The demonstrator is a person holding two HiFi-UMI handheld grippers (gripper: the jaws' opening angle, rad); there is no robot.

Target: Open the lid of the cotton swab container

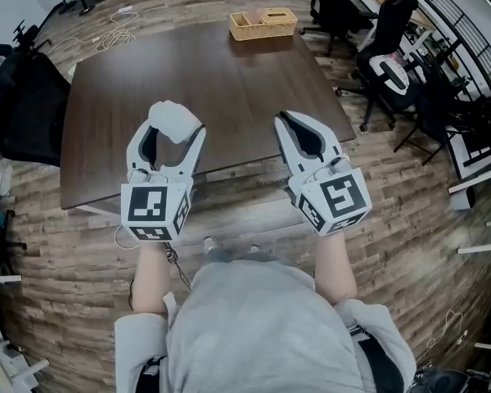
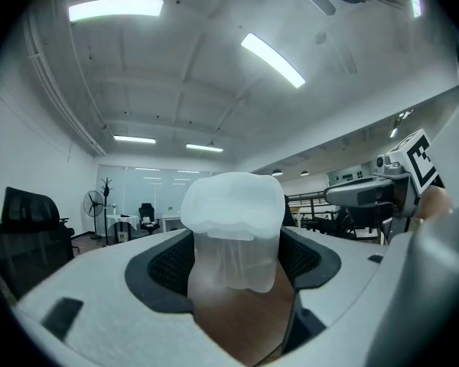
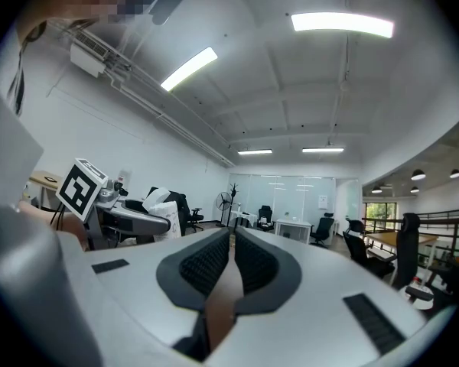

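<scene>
the left gripper (image 1: 176, 129) pinches the cotton swab container (image 1: 177, 119) between its two jaws, the dark ribbed pads (image 2: 170, 262) pressing on the translucent body from either side. in the left gripper view the container (image 2: 233, 251) stands upright between the jaws, and its white lid (image 2: 233, 201) sits closed on top, wider than the body and rising above the jaw tips. seen from the head view, the container is held over the near part of the dark brown table (image 1: 229, 80), towards its left side; whether it touches the tabletop cannot be told. the right gripper (image 1: 290, 121) hovers just beside it to the right, also over the near edge of the table, apart from the container. its jaws are pressed together with nothing between them, as the right gripper view shows the two pads (image 3: 206, 264) meeting along a thin line. a wicker basket (image 1: 262, 24) sits at the far edge of the table, well apart from both grippers. black office chairs (image 1: 385, 47) stand on the wooden floor (image 1: 82, 301) to the right.
</scene>
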